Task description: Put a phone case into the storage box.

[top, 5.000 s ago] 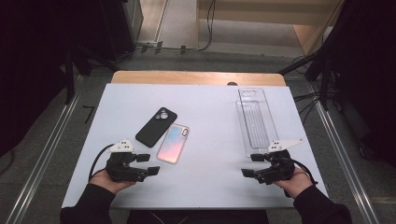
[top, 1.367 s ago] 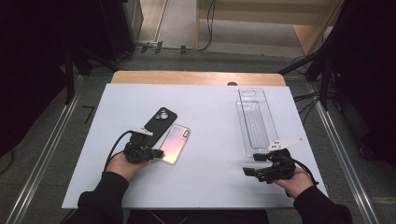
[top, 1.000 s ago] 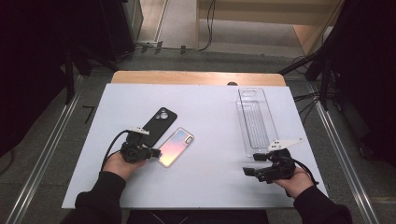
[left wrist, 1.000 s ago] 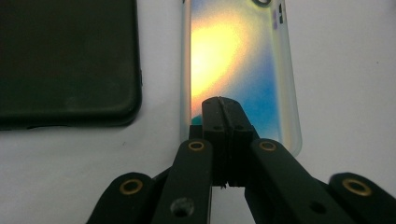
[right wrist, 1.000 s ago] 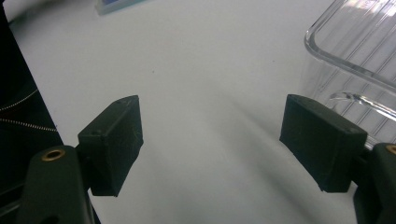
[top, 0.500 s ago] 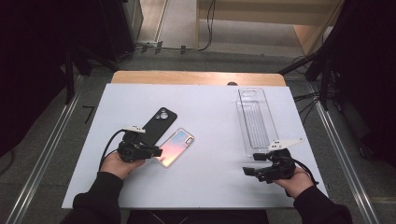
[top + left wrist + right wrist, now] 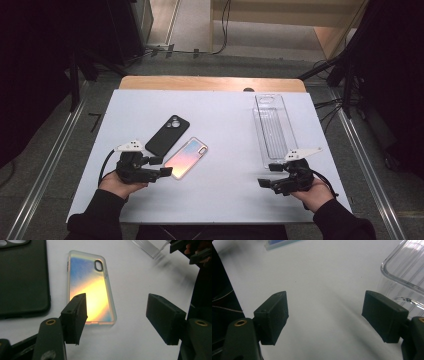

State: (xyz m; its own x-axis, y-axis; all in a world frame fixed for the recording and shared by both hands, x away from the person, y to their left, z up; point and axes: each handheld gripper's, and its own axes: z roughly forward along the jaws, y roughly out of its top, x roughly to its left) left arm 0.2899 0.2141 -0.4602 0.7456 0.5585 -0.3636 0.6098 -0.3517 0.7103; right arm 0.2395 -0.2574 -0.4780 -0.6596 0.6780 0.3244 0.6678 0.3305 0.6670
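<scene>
My left gripper [image 7: 161, 166] sits at the near end of the iridescent case [image 7: 186, 157], and its jaws have just been opening; they stand wide now with nothing pinched, one pad over the case's near corner in the left gripper view [image 7: 115, 315]. The case lies flat, just ahead of the jaws, its long axis running away and to the right, camera hole at the far end. The black case [image 7: 167, 134] lies just beside it on the left, roughly parallel. My left hand is the nearer by far. My right gripper [image 7: 267, 175] rests well apart, jaws wide and empty, by the near end of the clear tray [image 7: 274, 129]. All this lies on a white table [image 7: 225, 195]; beyond it the room is dark, with cables on the floor.
</scene>
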